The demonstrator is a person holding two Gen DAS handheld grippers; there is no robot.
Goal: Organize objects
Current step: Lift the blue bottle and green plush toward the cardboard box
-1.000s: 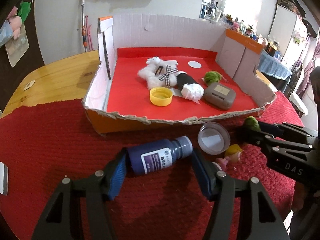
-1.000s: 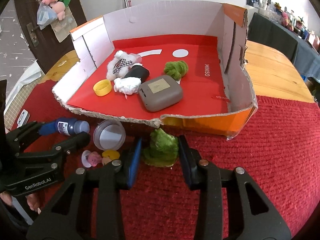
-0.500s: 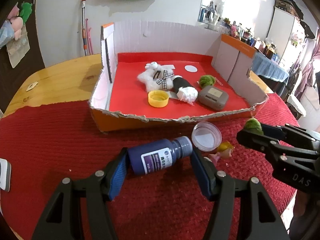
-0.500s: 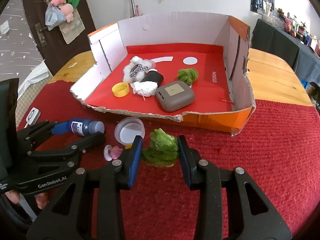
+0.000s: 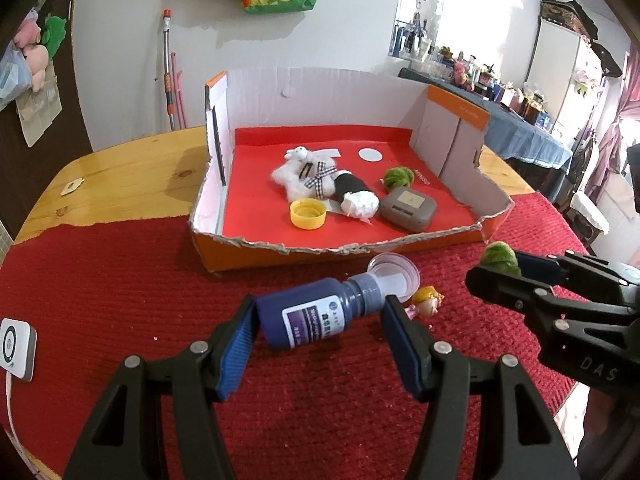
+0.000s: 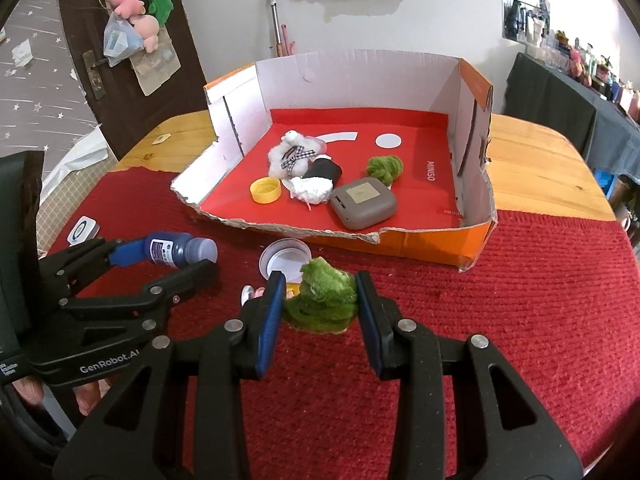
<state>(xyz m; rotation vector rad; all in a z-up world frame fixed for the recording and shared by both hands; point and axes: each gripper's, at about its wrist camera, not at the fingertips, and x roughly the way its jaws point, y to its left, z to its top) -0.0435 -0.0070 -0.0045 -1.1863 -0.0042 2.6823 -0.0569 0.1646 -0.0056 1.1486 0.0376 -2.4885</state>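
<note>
Red cloth (image 5: 120, 280) covers the near half of my wooden table (image 5: 132, 164). My left tongs (image 5: 316, 338) hold a dark blue bottle (image 5: 316, 314) end to end, its long axis running left to right and tilted, cap up toward the far right; the label print is too small to read. My right tongs (image 6: 320, 300) grip a green fuzzy clump (image 6: 324, 296) between their blue pads, just near of a clear plastic lid (image 6: 285, 258). "GenRobot.AI" reads on the left tool body, "DAS" on the right one. Beyond sits a torn cardboard box (image 6: 472, 120) with a red floor marked "MINISO", holding a yellow cap (image 6: 265, 191), a white plush toy (image 6: 294, 156), a grey case (image 6: 363, 203) and a second green clump (image 6: 385, 166).
</note>
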